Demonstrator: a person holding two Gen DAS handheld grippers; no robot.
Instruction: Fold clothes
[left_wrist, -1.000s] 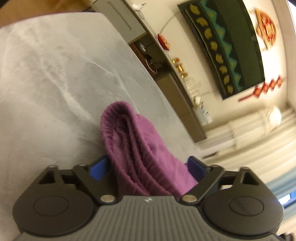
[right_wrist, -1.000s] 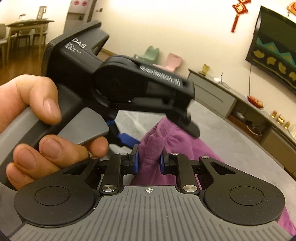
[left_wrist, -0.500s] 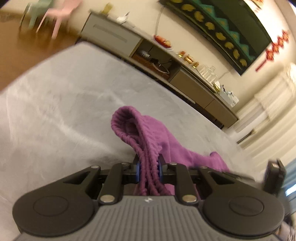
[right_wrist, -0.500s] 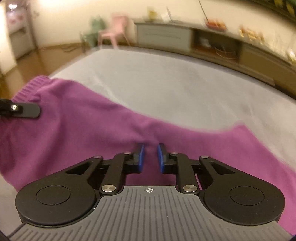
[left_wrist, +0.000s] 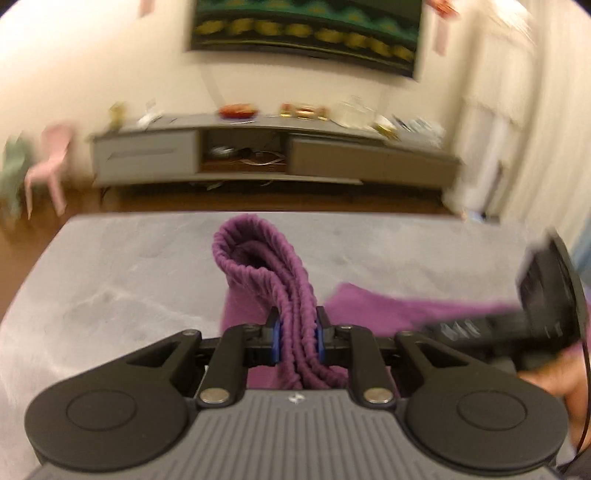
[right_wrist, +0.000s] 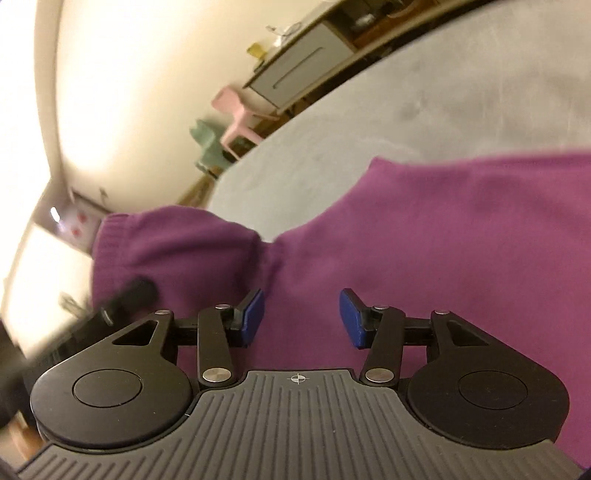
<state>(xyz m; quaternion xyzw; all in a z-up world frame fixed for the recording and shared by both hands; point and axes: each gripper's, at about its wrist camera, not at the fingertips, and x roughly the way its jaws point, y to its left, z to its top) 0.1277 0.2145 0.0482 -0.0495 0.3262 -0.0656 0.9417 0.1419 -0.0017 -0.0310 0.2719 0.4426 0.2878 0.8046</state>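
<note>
The left gripper (left_wrist: 297, 334) is pinching the ribbed hem of the purple sweater (left_wrist: 266, 266), holding it above the grey table (left_wrist: 110, 280), while the right gripper (right_wrist: 301, 317) is standing half open over the cloth, its jaws having just been opening with nothing pressed between them. Keeping the hem taut while laying it flat should give a clean fold. The cabinet (left_wrist: 258, 155) and chairs (right_wrist: 231, 110) are standing well clear.

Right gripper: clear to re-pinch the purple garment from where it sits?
Probably yes. The right gripper, jaws just opened, has the purple garment directly ahead with nothing between. The left gripper pinches the ribbed cuff off to the side.
</note>
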